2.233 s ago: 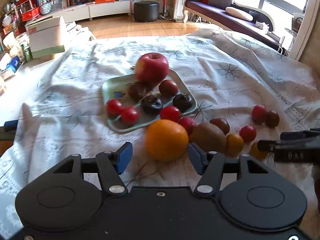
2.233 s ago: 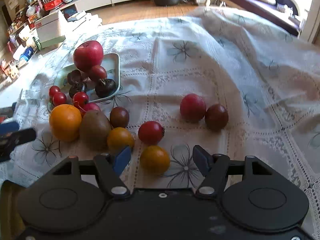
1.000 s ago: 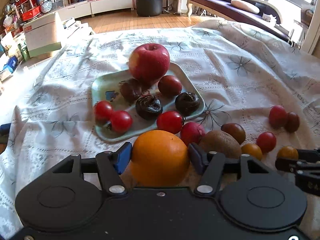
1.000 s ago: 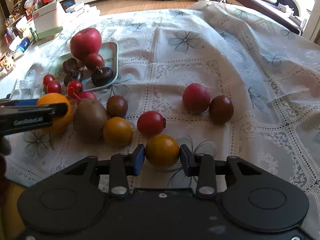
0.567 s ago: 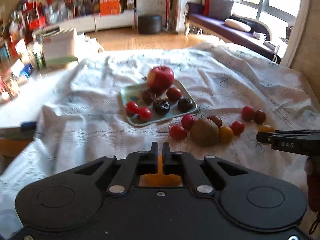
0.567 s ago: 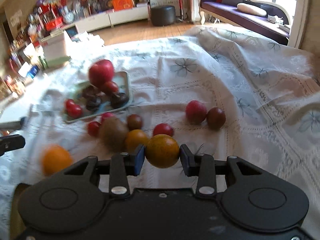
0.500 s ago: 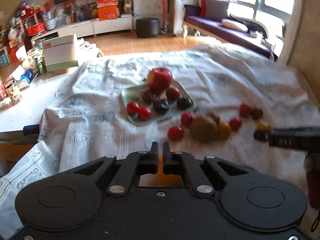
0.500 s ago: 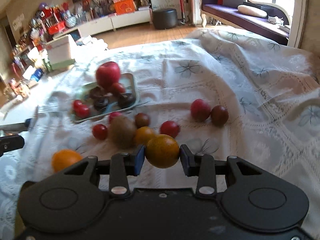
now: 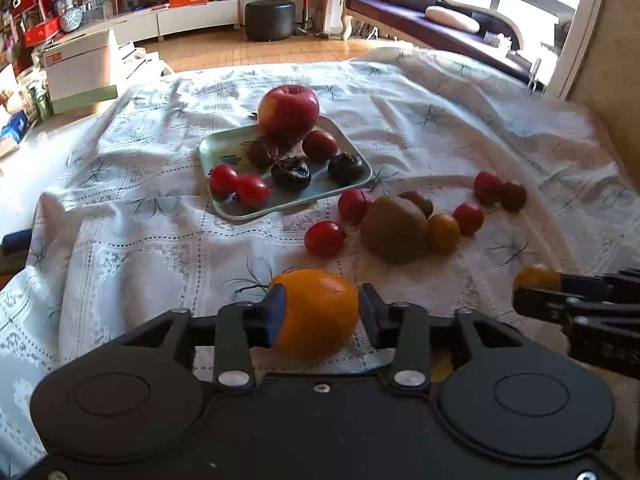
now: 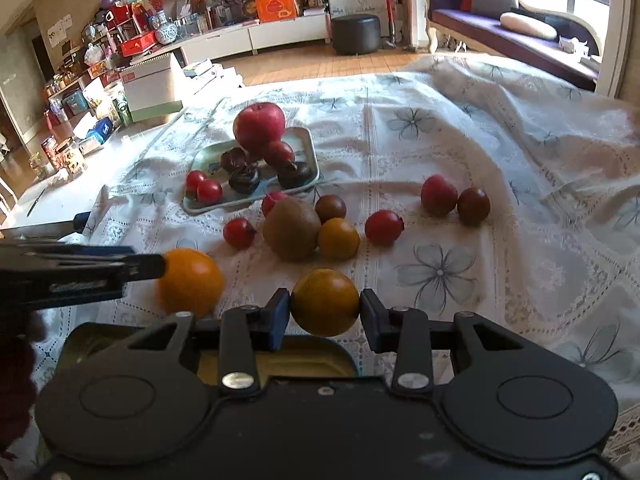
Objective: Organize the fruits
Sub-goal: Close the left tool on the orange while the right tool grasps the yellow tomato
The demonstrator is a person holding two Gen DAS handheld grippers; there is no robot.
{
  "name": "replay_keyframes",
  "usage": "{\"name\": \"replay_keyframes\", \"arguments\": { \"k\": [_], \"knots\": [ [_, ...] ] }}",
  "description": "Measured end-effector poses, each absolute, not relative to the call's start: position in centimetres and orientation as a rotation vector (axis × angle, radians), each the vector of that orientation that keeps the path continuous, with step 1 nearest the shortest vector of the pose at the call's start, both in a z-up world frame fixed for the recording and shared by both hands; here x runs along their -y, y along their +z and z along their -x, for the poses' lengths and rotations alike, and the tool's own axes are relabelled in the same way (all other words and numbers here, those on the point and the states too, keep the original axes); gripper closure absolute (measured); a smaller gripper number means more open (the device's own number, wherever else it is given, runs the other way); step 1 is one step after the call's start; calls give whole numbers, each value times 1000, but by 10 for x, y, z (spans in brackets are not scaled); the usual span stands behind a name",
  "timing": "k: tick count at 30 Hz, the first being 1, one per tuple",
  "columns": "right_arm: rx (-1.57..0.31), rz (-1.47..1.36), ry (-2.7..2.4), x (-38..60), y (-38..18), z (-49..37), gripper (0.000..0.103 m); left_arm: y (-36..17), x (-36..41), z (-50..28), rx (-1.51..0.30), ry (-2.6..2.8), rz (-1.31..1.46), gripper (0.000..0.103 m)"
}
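Observation:
My left gripper (image 9: 320, 314) has its fingers around a large orange (image 9: 318, 312); the left pad touches it, and a small gap shows at the right pad. My right gripper (image 10: 324, 306) is shut on a small orange-yellow tomato (image 10: 325, 302) and holds it above a yellow tray (image 10: 276, 358) at the near edge. The orange also shows in the right wrist view (image 10: 190, 280), by the left gripper's fingertips. A green tray (image 9: 218, 152) holds a red apple (image 9: 288, 112), red tomatoes and dark fruits. A kiwi (image 9: 394, 228) and loose tomatoes lie on the cloth.
A white lace tablecloth (image 9: 120, 220) covers the table. A white box (image 9: 80, 68) and clutter stand at the far left. Two tomatoes (image 10: 454, 200) lie apart at the right. A sofa and black stool stand behind.
My left gripper had closed past the orange, which dropped below it; now the jaws are spread around the orange again. My right gripper keeps its hold on the small tomato and has moved back.

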State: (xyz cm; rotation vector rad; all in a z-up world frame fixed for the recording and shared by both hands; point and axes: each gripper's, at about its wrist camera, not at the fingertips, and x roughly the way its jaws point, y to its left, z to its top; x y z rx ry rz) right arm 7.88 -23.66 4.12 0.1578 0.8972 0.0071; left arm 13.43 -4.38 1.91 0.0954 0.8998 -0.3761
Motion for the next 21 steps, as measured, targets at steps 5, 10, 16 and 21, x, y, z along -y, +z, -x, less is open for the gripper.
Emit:
{"name": "replay_keyframes", "arguments": {
  "k": [5, 10, 16, 21],
  "knots": [
    [-930, -162, 4, 237, 33, -76, 64, -5, 60, -146, -912, -330, -162, 37],
    [-957, -173, 1, 237, 26, -75, 64, -19, 70, -154, -884, -275, -165, 33],
    [-979, -170, -4, 237, 18, -72, 64, -34, 69, -172, -938, -263, -119, 30],
    [-980, -175, -3, 237, 16, -70, 64, -45, 66, -182, -987, -259, -62, 35]
  ]
}}
